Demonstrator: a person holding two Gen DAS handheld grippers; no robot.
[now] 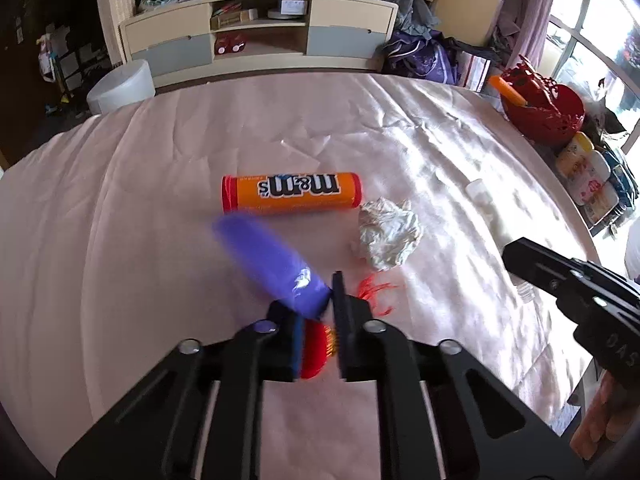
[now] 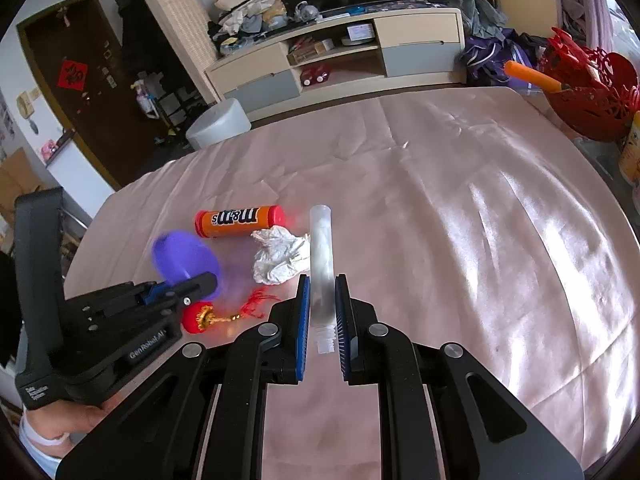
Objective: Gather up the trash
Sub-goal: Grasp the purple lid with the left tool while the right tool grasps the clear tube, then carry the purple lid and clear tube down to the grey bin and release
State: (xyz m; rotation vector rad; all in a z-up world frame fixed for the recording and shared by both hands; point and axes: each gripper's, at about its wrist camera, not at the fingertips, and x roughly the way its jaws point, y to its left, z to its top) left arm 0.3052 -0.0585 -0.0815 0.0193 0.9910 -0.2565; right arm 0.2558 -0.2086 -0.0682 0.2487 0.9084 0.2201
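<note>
Gripping trash in both hands: the left gripper (image 1: 316,312) has pinched the blurred purple plastic cup (image 1: 268,264) by its rim, while the right gripper (image 2: 322,312) clamps a clear plastic tube (image 2: 322,264). Beyond the jaws lie the orange M&M's tube (image 1: 292,193) and crumpled white tissue (image 1: 388,236); next, I'd guess, comes carrying both to a bin.

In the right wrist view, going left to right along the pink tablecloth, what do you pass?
Blurred purple plastic cup in the left hand-held gripper → crumpled white paper ball → clear plastic tube in the right hand-held gripper → red openwork basket at the far right edge.
</note>
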